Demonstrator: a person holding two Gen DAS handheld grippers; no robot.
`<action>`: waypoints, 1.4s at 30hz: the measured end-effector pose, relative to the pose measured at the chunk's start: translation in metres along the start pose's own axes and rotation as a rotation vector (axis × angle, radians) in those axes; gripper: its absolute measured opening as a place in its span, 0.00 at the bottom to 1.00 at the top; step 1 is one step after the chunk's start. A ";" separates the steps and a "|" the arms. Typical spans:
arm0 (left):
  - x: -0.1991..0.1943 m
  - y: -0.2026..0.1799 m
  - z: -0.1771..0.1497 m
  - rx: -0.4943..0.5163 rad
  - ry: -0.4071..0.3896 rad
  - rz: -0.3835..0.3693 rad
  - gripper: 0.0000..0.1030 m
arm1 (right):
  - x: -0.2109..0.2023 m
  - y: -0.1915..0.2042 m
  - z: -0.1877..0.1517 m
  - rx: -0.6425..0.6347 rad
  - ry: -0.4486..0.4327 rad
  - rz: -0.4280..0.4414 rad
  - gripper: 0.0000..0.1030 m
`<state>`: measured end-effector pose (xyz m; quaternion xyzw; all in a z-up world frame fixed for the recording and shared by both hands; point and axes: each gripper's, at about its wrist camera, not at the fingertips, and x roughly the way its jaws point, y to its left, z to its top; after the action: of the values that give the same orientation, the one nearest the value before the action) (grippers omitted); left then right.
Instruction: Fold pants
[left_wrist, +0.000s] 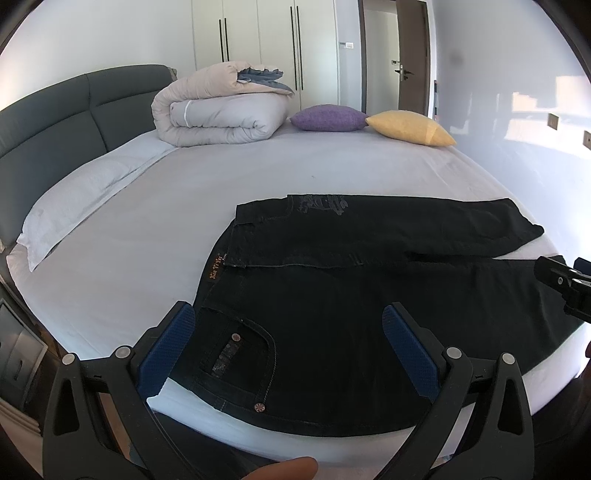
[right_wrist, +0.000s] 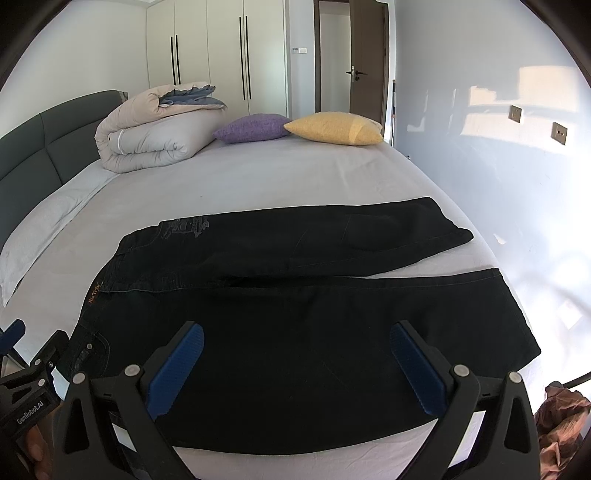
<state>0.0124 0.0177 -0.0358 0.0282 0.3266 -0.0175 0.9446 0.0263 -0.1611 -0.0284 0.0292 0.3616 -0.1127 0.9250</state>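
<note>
Black jeans (left_wrist: 369, 295) lie flat on the white bed (left_wrist: 221, 177), waistband to the left, both legs stretched to the right side by side. My left gripper (left_wrist: 291, 317) is open and empty, hovering over the waist and front pocket at the near edge. My right gripper (right_wrist: 295, 332) is open and empty, hovering over the near leg of the jeans (right_wrist: 314, 314). The right gripper's body shows at the right edge of the left wrist view (left_wrist: 565, 288); the left one shows at the lower left of the right wrist view (right_wrist: 33, 373).
A rolled duvet (left_wrist: 221, 110), a purple cushion (left_wrist: 328, 118) and a yellow cushion (left_wrist: 410, 127) lie at the far side of the bed. A white pillow (left_wrist: 85, 195) lies by the dark headboard (left_wrist: 66, 110). A wall is close on the right.
</note>
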 end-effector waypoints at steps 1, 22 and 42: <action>0.000 0.000 0.000 0.000 0.001 -0.001 1.00 | 0.000 0.000 0.000 0.000 0.000 0.001 1.00; 0.003 0.001 -0.001 -0.017 0.023 -0.024 1.00 | -0.001 0.003 -0.001 -0.002 0.005 0.000 1.00; 0.088 0.035 0.023 0.002 0.117 -0.054 1.00 | 0.049 0.000 0.024 -0.053 0.056 0.049 1.00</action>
<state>0.0975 0.0498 -0.0708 0.0212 0.3819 -0.0415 0.9230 0.0772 -0.1735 -0.0433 0.0169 0.3892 -0.0794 0.9176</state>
